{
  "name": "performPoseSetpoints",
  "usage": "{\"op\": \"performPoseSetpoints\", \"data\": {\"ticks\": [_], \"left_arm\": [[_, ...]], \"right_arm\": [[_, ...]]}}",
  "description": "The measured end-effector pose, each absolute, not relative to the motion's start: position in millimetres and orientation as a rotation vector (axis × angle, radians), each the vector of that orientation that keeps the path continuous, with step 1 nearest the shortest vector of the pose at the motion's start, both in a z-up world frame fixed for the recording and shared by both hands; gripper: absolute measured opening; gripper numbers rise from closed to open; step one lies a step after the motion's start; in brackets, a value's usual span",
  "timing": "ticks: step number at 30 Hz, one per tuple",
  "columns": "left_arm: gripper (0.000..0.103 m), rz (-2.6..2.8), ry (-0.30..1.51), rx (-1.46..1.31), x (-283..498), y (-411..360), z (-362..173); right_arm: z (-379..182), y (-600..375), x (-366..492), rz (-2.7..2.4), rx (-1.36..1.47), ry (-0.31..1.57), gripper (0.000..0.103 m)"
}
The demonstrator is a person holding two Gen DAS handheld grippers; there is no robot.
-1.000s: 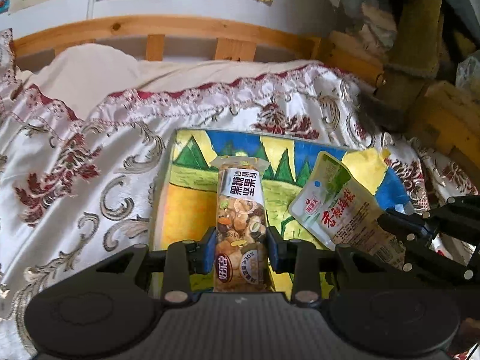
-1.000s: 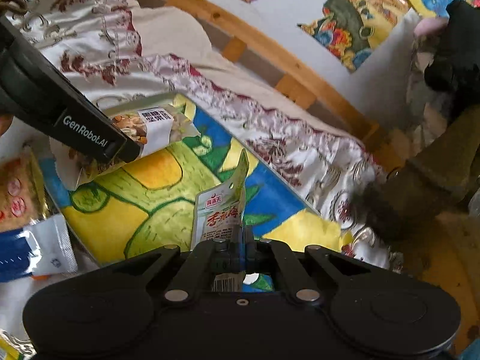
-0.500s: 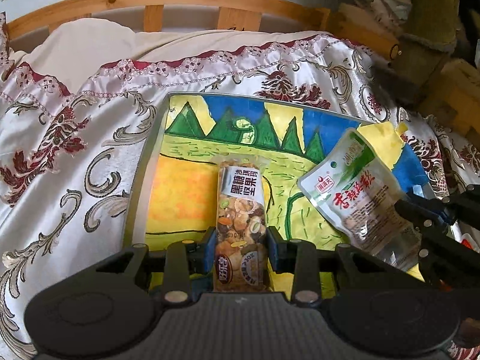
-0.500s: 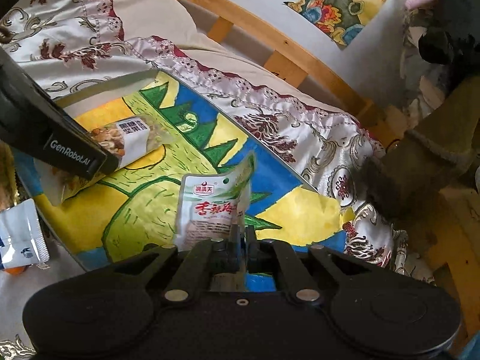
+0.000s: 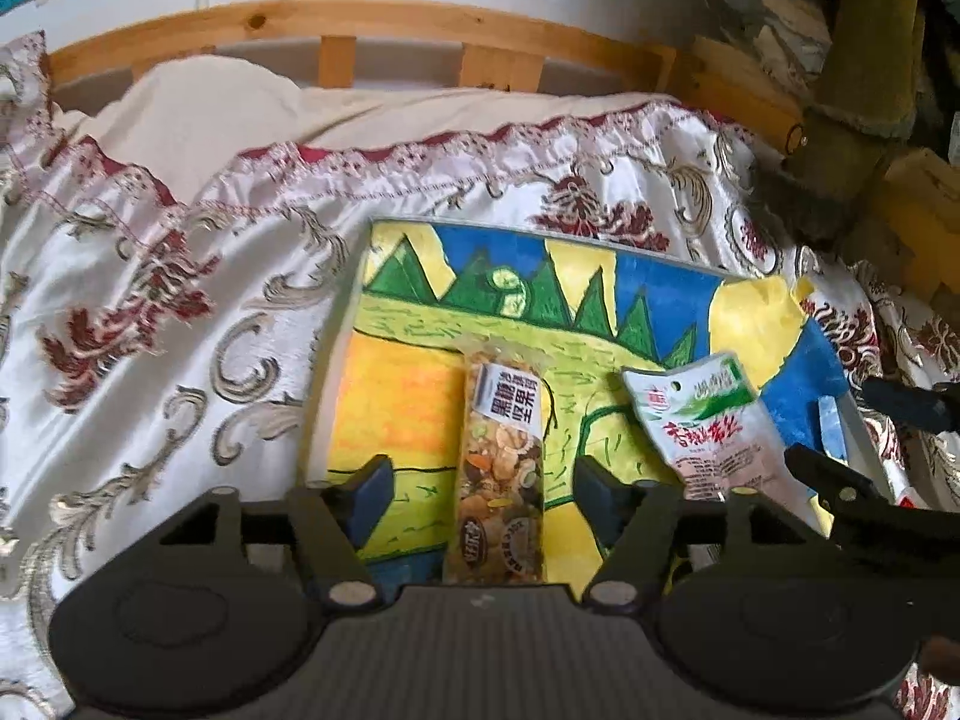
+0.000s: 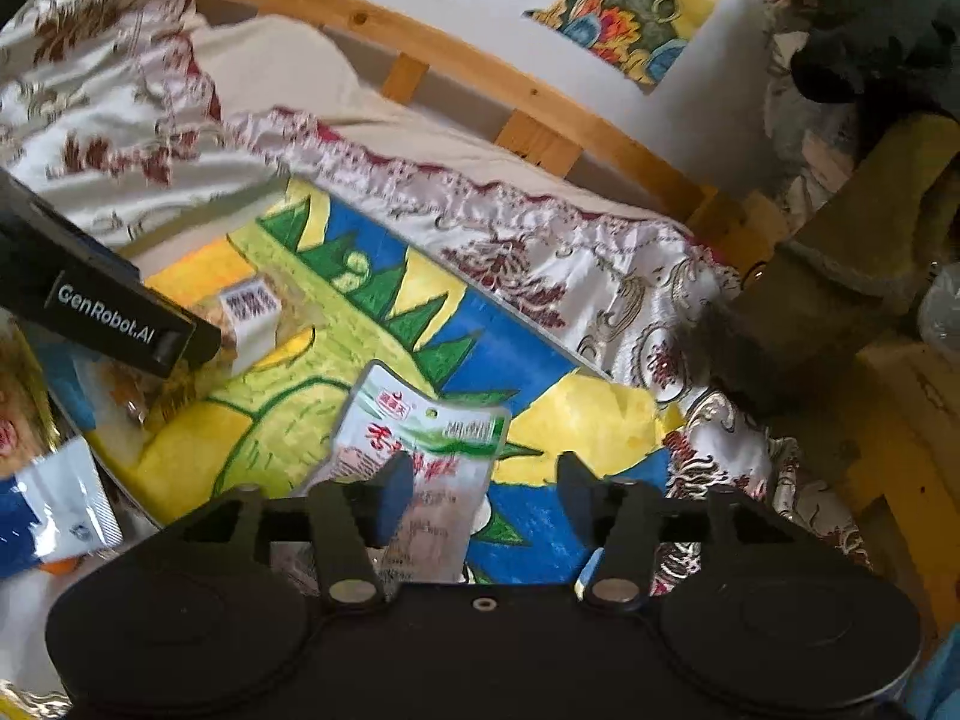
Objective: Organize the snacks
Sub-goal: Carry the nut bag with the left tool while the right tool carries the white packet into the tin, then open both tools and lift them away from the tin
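In the left wrist view, left claw [image 5: 483,495] spread wide, blue pads clear on either side of the nut bar [image 5: 501,474] lying flat and lengthwise on the painted board [image 5: 396,402] atop the patterned bedspread [image 5: 180,300], with the white-green pouch [image 5: 708,426] just beside it, seemingly set out as a tidy row. In the right wrist view, right claw [image 6: 486,495] likewise wide apart, left pad overlapping the pouch's lower edge but apparently not pinching it, pouch resting flat on the board; blue-white packet [image 6: 54,510] waiting off the board's near-left edge, probably next to sort.
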State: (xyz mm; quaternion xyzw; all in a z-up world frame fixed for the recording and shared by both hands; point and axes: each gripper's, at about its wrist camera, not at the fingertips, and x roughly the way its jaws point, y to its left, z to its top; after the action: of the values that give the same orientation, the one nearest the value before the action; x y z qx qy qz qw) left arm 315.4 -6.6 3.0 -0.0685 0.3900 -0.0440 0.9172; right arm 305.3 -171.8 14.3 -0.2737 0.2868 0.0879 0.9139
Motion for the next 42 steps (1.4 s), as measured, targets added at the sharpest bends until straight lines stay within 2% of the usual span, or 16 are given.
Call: {"op": "performPoseSetpoints", "data": {"ticks": [3,11,16,22,30,42], "left_arm": [[0.084,-0.084,0.771,-0.147,304,-5,17],[0.098,-0.061,0.682,-0.131,267,-3,59],[0.101,-0.045,0.615,-0.094,236,-4,81],[0.103,-0.029,0.549,-0.066,186,-4,99],[0.103,-0.035,0.511,-0.077,117,3,110],[0.103,-0.023,0.515,-0.053,40,6,109]], "right_arm": [[29,-176,296,0.180,-0.524,0.573,0.071],[75,-190,258,0.188,-0.417,0.514,0.088],[104,-197,225,0.197,-0.372,0.461,0.098],[132,-213,174,0.207,-0.266,0.399,0.102],[152,-229,100,0.191,-0.155,0.326,0.102],[138,-246,16,0.144,-0.068,0.297,0.102]]}}
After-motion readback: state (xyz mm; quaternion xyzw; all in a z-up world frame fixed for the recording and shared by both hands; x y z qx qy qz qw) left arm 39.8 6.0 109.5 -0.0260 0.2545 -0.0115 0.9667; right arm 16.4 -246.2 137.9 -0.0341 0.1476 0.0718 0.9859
